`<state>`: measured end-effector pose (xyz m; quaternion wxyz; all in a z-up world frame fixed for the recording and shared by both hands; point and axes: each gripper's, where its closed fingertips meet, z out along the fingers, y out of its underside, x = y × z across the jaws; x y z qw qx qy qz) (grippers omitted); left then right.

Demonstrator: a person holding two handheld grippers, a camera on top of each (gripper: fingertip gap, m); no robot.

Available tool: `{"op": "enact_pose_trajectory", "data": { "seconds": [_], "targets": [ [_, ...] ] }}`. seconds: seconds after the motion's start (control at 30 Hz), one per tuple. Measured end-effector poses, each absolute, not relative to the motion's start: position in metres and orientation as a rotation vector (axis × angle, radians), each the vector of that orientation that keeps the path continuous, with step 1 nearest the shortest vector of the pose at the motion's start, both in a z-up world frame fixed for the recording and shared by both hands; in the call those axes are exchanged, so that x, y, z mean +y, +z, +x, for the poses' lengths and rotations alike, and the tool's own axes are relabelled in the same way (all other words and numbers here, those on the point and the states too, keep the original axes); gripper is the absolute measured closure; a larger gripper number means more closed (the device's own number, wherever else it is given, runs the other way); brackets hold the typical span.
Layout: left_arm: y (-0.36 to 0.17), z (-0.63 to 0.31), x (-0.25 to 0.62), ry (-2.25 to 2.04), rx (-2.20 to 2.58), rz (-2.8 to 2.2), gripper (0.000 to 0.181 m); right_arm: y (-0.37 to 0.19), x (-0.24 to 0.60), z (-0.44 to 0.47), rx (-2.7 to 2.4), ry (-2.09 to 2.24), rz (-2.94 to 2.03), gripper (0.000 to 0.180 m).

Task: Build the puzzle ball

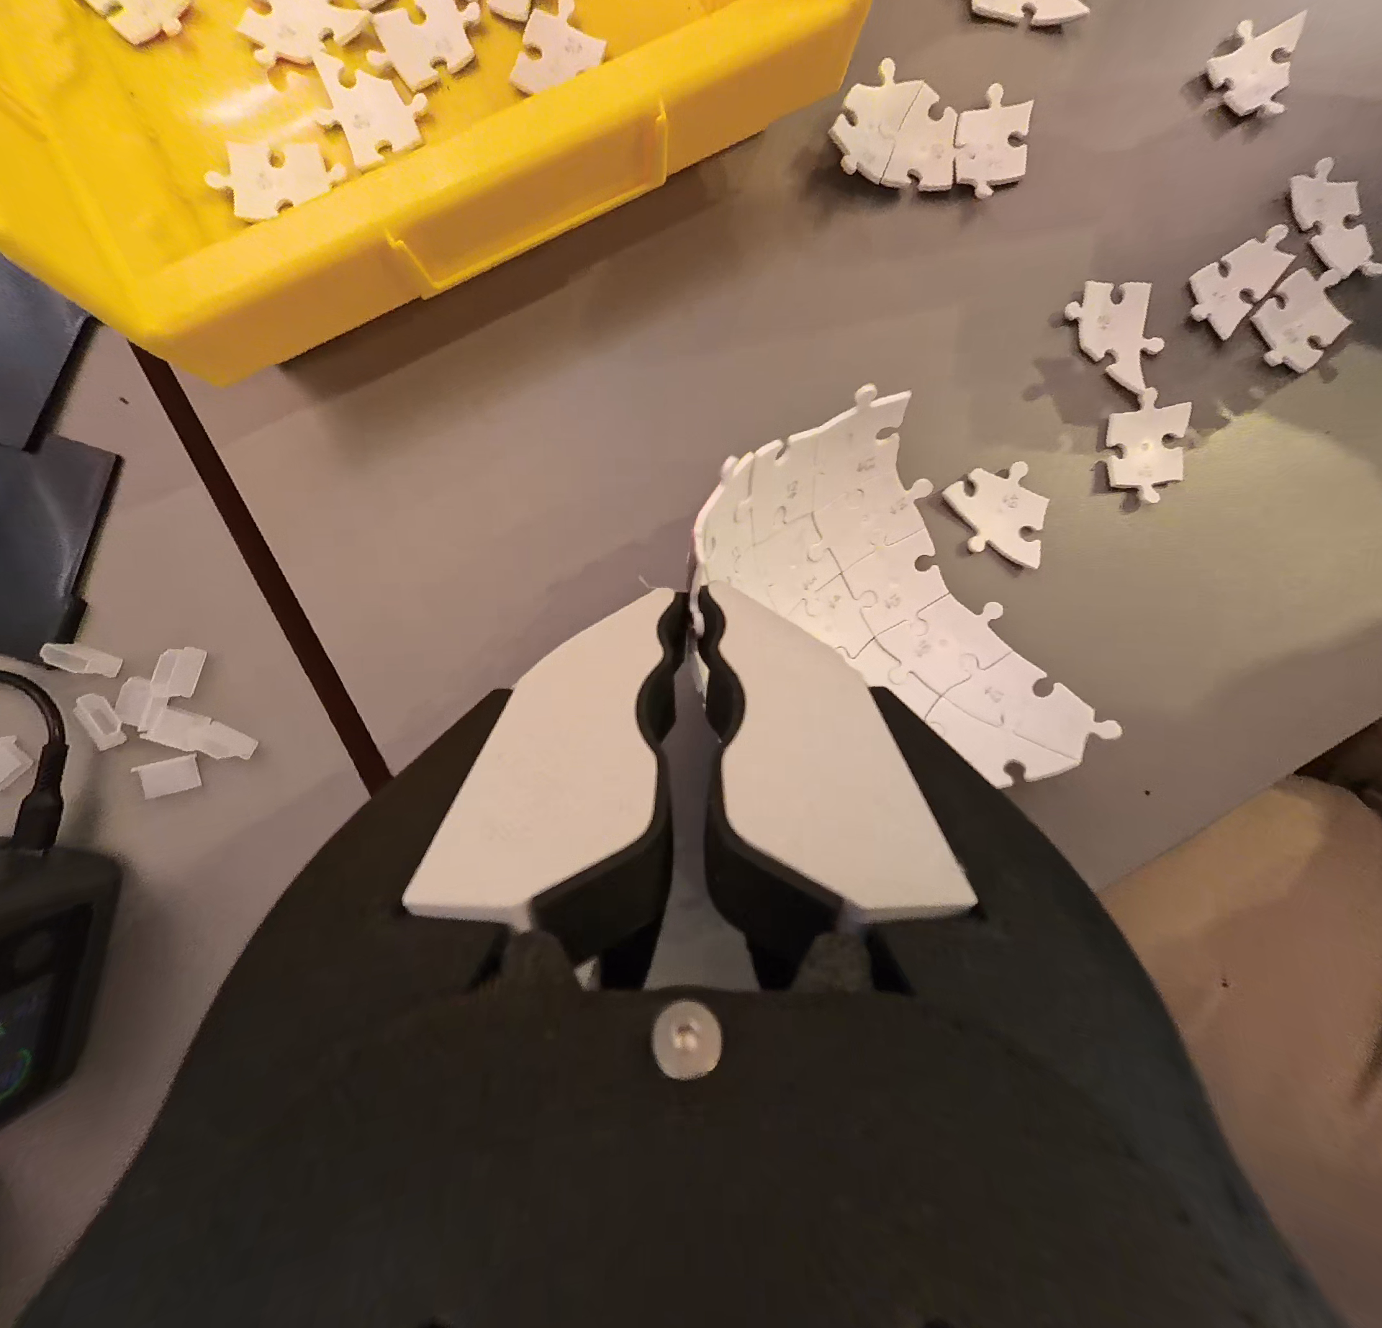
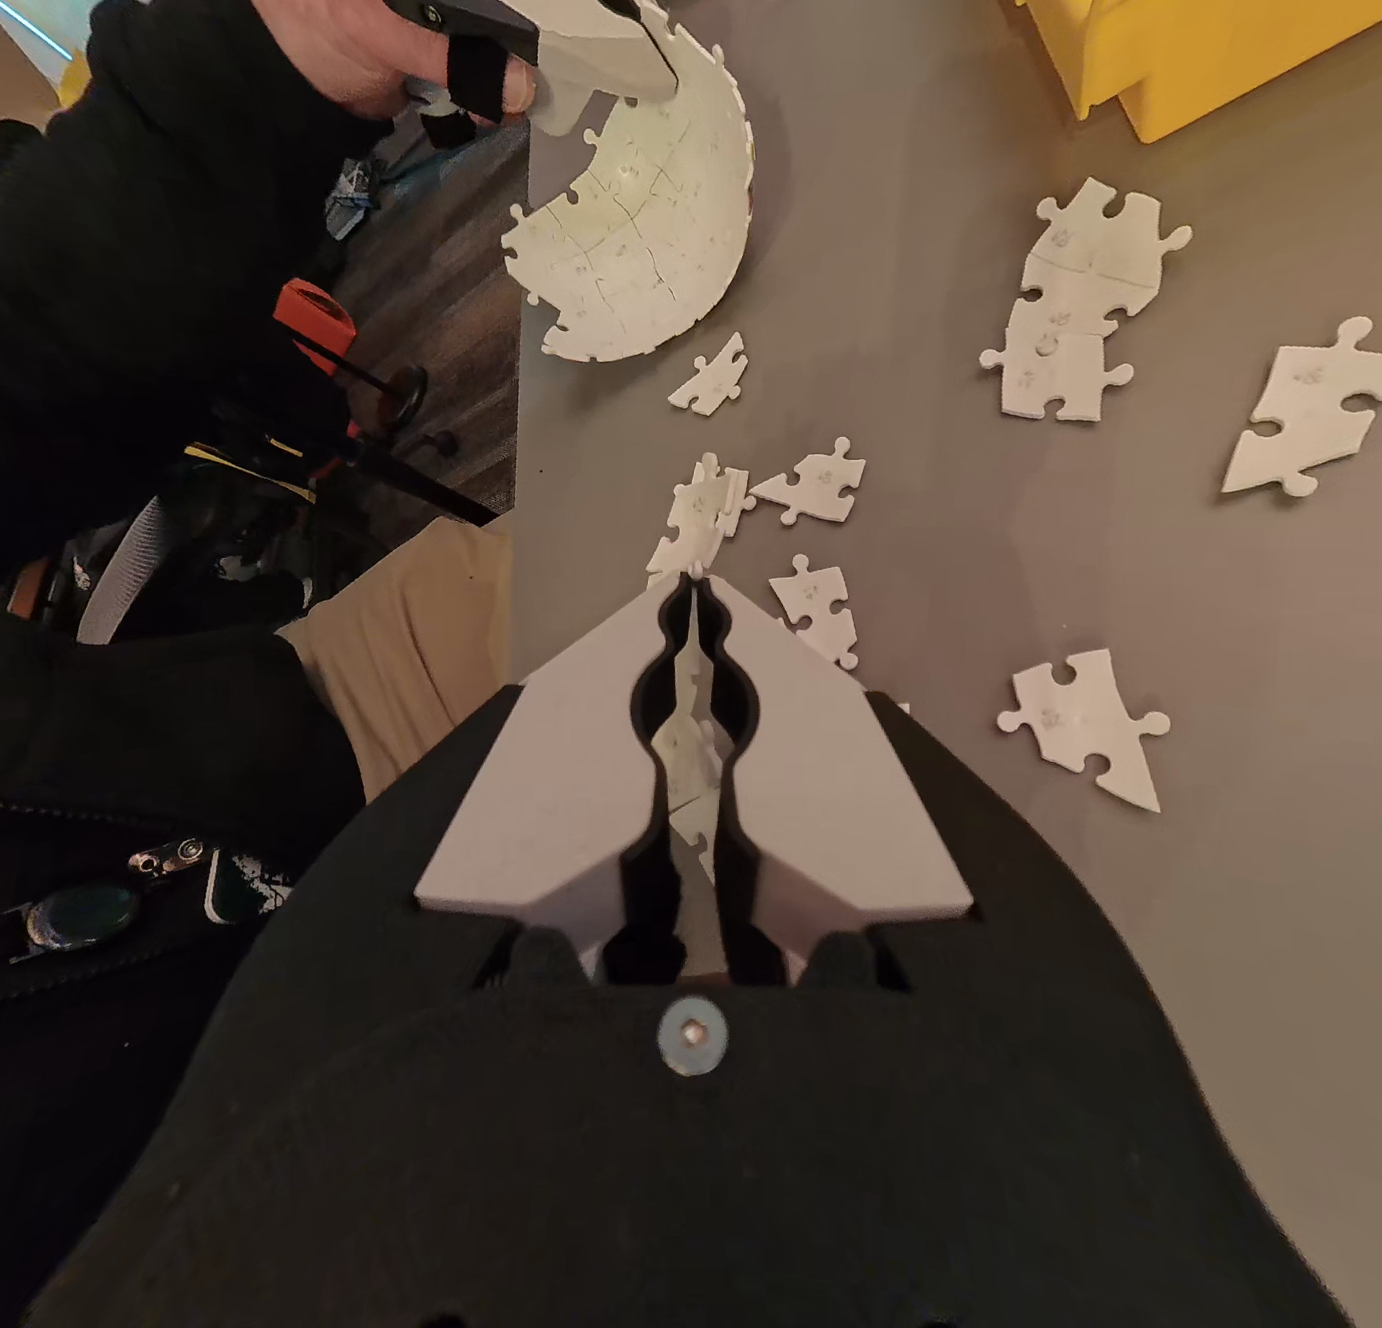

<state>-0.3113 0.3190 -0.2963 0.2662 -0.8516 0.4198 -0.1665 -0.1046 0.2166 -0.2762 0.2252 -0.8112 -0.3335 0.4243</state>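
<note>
The partly built puzzle ball (image 1: 882,604) is a curved white shell of several joined pieces resting on the grey table (image 1: 523,469). My left gripper (image 1: 692,608) is shut on the shell's near left edge. In the right wrist view the shell (image 2: 636,245) sits at the table's left edge, with the left gripper (image 2: 662,73) clamped on its top rim. My right gripper (image 2: 694,582) is shut on a white puzzle piece (image 2: 699,514), held edge-on, which sticks out past the tips and shows through the gap between the fingers.
A yellow bin (image 1: 523,193) holding several loose pieces stands at the back left. Loose pieces (image 1: 998,503) and a joined strip of three (image 1: 927,140) lie scattered on the table. Small clear plastic caps (image 1: 149,709) and a dark device (image 1: 45,978) lie at the left. The tips of one gripper are about 25 cm away from the tips of the other.
</note>
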Motion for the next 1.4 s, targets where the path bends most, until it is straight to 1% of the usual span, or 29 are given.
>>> {"op": "enact_pose_trajectory", "data": {
  "seconds": [1.1,1.4],
  "targets": [
    [-0.258,-0.307,0.298,-0.368,0.943,-1.933,0.179,-0.282,0.213,-0.113,-0.945,1.205,-2.229,0.18],
    [-0.261,-0.309,0.291,-0.378,0.83,-1.923,0.179,-0.282,0.211,-0.116,-0.964,1.201,-2.226,0.18]
  ]
}}
